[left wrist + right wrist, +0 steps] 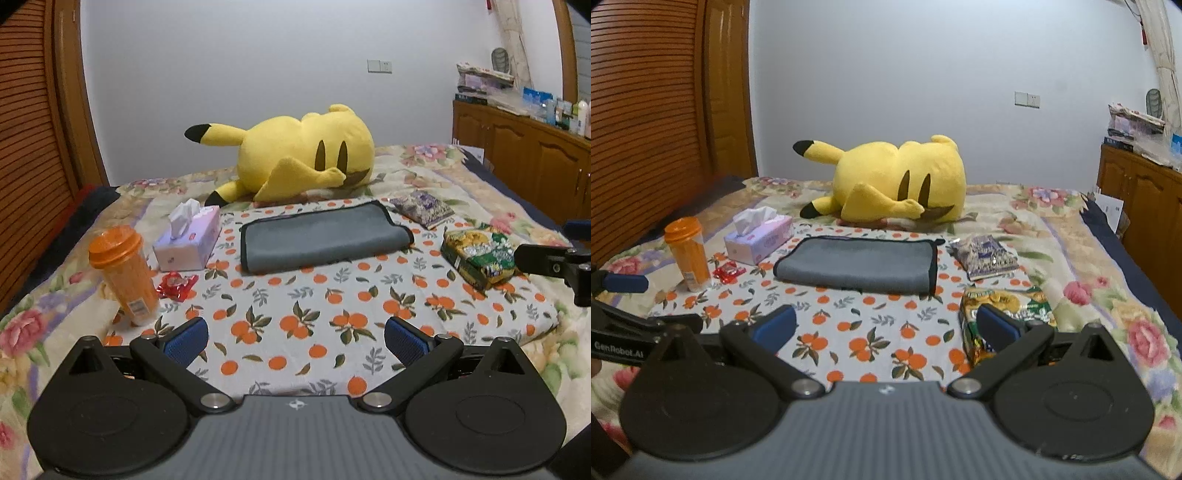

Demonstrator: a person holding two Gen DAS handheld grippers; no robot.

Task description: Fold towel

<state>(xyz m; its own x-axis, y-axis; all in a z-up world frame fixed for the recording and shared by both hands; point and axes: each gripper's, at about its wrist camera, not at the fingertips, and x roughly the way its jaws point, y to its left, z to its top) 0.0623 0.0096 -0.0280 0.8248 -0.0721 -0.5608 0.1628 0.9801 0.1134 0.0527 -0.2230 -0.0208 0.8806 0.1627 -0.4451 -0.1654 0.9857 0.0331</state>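
Towel: grey folded microfibre towel [325, 236] [858, 264], black-edged, lay flat mid-bed.
Surface: orange-print cotton cloth [314, 317] [849, 332] over floral bed.
Left tongs [296, 338]: apart, empty.
Right tongs [886, 326]: apart, empty.

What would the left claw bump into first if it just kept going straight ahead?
Probably the grey towel: the open left claw points across bare orange-print cloth straight at it. Depth is hard to judge.

Plain pale wall [258, 55] behind the bed [1071, 236], with a white switch plate [379, 66] on it. Left of the bed, slatted wooden doors [642, 110] in a wood frame. Right of the bed, a wooden cabinet [524, 155] with panelled doors, boxes and bottles stacked on top. Soft, even indoor light.
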